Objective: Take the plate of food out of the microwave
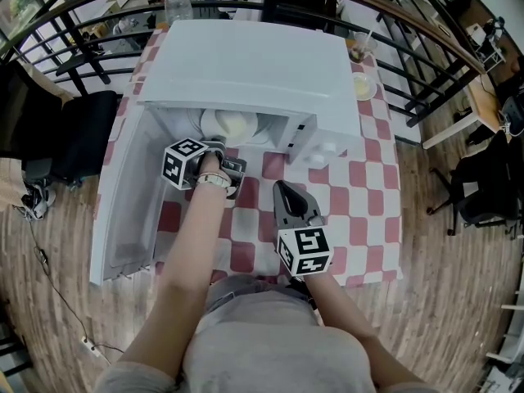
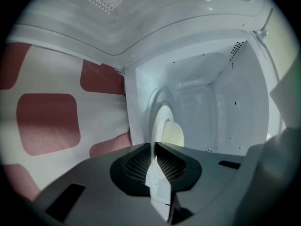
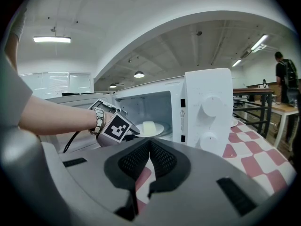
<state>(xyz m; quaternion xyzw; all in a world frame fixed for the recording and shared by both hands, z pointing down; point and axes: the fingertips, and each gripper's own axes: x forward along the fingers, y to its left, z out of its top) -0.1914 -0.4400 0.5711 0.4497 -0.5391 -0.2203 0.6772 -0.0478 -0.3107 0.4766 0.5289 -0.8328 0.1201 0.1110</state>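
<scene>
The white microwave point(image 1: 254, 64) stands on the checked table with its door point(image 1: 123, 203) swung open to the left. Inside lies a white plate point(image 1: 233, 125) with a pale yellow block of food point(image 2: 173, 134) on it. My left gripper point(image 1: 219, 146) reaches into the opening, and in the left gripper view its pads pinch the plate's near rim point(image 2: 157, 185). The right gripper view shows that gripper point(image 3: 117, 126) at the edge of the plate point(image 3: 150, 128). My right gripper point(image 1: 286, 196) hovers over the table in front of the microwave, shut point(image 3: 149, 145) with nothing in it.
A red-and-white checked cloth point(image 1: 360, 187) covers the table. A bottle point(image 1: 176, 2) stands behind the microwave, and a cup with a straw point(image 1: 360, 47) and a small dish point(image 1: 363, 86) at its right. A black chair point(image 1: 82, 137) is at the left, and railings behind.
</scene>
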